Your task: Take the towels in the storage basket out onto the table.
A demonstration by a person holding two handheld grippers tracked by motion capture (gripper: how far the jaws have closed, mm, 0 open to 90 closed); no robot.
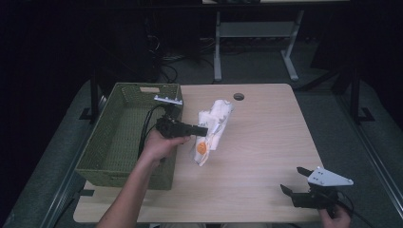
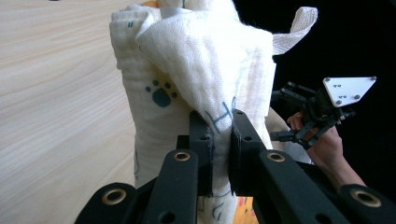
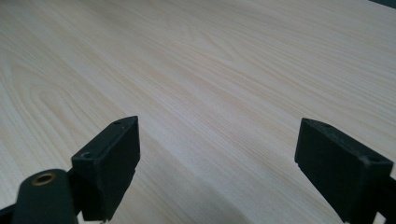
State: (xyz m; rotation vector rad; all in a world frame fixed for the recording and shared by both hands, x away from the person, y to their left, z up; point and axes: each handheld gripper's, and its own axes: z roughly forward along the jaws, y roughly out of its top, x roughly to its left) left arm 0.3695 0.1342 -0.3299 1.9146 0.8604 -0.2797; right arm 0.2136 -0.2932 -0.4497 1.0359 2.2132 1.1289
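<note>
Dark room all around, just desk legs and cables on the floor past the far edge, so the pale wood-grain bench (image 1: pixel 266 142) is really the one lit thing. I'm holding my left tool (image 2: pixel 219 140) clenched on a fold of a white cloth (image 1: pixel 211 130), somewhere around the middle of the bench and a bit toward the left edge. The cloth is soft, loosely woven, kind of gauzy and bunched up, with a blue paw print and some blue lettering, plus an orange patch at the end nearest me. It's hanging crumpled from the pinch rather than lying flat, which makes sense since I'm only gripping one bit of it.

Just left of the cloth, a green woven basket (image 1: pixel 95 156) is sitting along the left edge, rectangular with a cut-out handle in its far wall, and it looks empty. My guess is the cloth is headed in there, but that's just me reading the layout.

My right tool (image 1: pixel 295 183) is parked near the front right corner, jaws spread wide, grabbing nothing, just hovering low over bare wood and out of the way.
</note>
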